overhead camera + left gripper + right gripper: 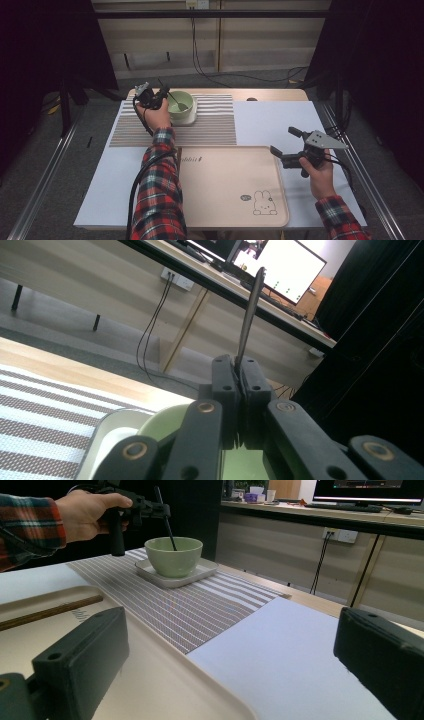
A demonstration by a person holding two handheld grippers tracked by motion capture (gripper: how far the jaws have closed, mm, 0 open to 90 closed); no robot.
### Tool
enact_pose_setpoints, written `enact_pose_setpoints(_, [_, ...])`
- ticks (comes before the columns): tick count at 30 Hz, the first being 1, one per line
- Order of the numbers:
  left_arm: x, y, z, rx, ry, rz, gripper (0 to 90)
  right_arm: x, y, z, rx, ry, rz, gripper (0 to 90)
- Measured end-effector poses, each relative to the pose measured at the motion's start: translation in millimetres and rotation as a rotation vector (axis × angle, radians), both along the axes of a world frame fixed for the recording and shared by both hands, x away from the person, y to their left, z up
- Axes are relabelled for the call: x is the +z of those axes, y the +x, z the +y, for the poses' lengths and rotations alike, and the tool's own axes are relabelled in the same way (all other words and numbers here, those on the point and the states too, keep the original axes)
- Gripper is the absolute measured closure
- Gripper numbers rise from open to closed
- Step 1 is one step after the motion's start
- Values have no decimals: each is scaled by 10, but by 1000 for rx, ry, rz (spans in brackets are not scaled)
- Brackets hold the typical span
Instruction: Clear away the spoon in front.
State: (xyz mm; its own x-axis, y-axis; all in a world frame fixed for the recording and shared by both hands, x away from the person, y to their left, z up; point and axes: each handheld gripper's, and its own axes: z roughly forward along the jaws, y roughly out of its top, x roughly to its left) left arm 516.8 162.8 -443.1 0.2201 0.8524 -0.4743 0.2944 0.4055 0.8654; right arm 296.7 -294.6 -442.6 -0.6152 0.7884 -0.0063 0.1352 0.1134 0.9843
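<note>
Currently the spoon (250, 315), thin, dark and metal, stands tilted in the green bowl (174, 555), handle clamped between the shut jaws of the left gripper (239, 371). Bowl sits on a white saucer (200, 572) on a striped mat (210, 127). Tray (225, 200) lies nearer. Right gripper (286, 145) hovers wide open, empty, well apart.

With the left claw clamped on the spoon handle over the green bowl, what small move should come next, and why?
Probably a short straight lift. The left claw is shut on the spoon, whose lower end sits inside the green bowl on its white dish. Raising it first would likely clear the rim before any sideways carry, perhaps toward the beige tray.
</note>
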Motion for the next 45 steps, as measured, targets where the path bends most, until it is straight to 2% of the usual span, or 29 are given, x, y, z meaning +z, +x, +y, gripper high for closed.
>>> enact_pose_setpoints(3, [11, -13, -9, 2, -8, -4, 882, 0, 0, 1, 1, 3, 2, 8])
enact_pose_setpoints(6, [46, -21, 2, 0, 4, -12, 892, -5, 7, 3, 4, 0, -2, 8])
enact_pose_setpoints(8, [84, -39, 27, -3, -16, -11, 897, -6, 8, 3, 2, -2, -4, 8])
enact_pose_setpoints(12, [173, -72, 91, -4, -19, -21, 898, -2, 7, 2, 2, 2, -2, 8])
enact_pose_setpoints(16, [264, -137, 169, -9, -35, -20, 898, -1, 9, 6, 2, 14, 2, 8])
enact_pose_setpoints(20, [355, -226, 239, -27, -57, -24, 899, 0, 13, 2, 0, 2, -4, 8])
enact_pose_setpoints(21, [379, -248, 267, -40, -47, -24, 899, -1, 15, 5, 1, 6, -4, 8])
enact_pose_setpoints(24, [446, -308, 327, -47, -75, -25, 899, -9, 22, 17, 7, 3, -2, 8])
enact_pose_setpoints(29, [524, -403, 396, -66, -93, -28, 899, -10, 31, 21, 5, 4, -4, 8])
enact_pose_setpoints(34, [527, -499, 458, -121, -111, -26, 899, -16, 34, 22, 7, -3, -4, 8])
enact_pose_setpoints(35, [531, -513, 447, -115, -140, -24, 900, -14, 29, 22, 7, 1, -1, 8])
enact_pose_setpoints(36, [530, -532, 463, -133, -130, -20, 899, -12, 29, 23, 7, 4, -3, 8])
enact_pose_setpoints(38, [534, -566, 463, -147, -145, -15, 899, -15, 26, 27, 4, 5, 0, 8])
enact_pose_setpoints(39, [534, -583, 481, -164, -139, -5, 899, -16, 28, 29, 7, 3, 0, 8])
enact_pose_setpoints(44, [543, -669, 491, -205, -175, 27, 900, -19, 28, 34, 8, 5, -1, 8])
enact_pose_setpoints(45, [547, -682, 496, -232, -175, 34, 900, -22, 30, 31, 15, -4, -5, 8])
